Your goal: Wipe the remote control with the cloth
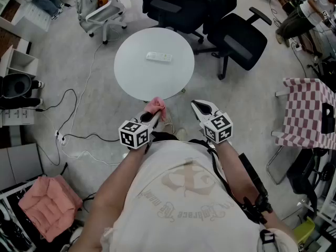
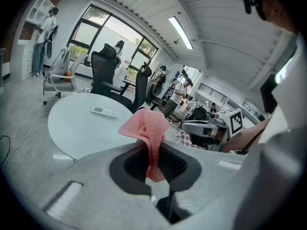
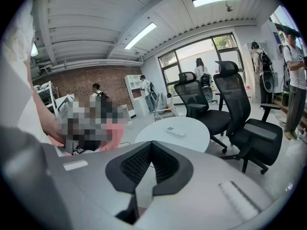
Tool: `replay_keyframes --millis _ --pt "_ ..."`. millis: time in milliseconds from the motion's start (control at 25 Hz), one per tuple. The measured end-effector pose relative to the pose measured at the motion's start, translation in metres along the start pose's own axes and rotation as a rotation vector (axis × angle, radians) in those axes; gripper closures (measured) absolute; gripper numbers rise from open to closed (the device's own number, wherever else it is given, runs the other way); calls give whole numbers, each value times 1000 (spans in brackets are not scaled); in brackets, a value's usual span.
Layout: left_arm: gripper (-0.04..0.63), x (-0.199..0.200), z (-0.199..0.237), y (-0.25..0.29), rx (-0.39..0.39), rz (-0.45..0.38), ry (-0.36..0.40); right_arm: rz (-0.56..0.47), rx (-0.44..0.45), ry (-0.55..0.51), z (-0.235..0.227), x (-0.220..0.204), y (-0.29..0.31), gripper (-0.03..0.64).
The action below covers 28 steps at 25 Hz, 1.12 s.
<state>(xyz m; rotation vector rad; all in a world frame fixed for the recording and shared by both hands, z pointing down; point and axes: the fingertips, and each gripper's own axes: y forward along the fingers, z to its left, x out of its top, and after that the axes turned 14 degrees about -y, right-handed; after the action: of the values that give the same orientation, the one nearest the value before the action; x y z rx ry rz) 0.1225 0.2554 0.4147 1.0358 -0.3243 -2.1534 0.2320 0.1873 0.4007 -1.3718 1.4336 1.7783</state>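
A white remote control [image 1: 158, 57] lies flat on the round white table [image 1: 134, 75], a little past its middle; it also shows as the remote [image 2: 105, 112] and the remote [image 3: 175, 131] in the two gripper views. My left gripper [image 1: 156, 111] hangs at the table's near edge, shut on a pink cloth [image 1: 156, 106] that sticks up between its jaws, the cloth [image 2: 147, 131] bunched above them. To its right my right gripper [image 1: 198, 109] is off the table, shut with nothing in it.
Black office chairs [image 1: 231, 33] stand behind and right of the table, a white chair [image 1: 100, 12] at the back left. A checkered chair [image 1: 304, 114] is at the right. Cables [image 1: 68, 135] run over the floor at left. People stand far off.
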Motion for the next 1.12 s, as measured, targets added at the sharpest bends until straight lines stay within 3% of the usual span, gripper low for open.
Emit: replay_keyframes --millis 480,880,1120 --pt "569 -22 22 -47 70 -46 -35 -16 39 -16 39 2 14 609" --pt "569 21 63 -56 62 -56 -32 -13 29 -8 36 30 69 609" --pt "569 50 95 -50 45 -18 -24 -6 -10 9 24 45 101 609"
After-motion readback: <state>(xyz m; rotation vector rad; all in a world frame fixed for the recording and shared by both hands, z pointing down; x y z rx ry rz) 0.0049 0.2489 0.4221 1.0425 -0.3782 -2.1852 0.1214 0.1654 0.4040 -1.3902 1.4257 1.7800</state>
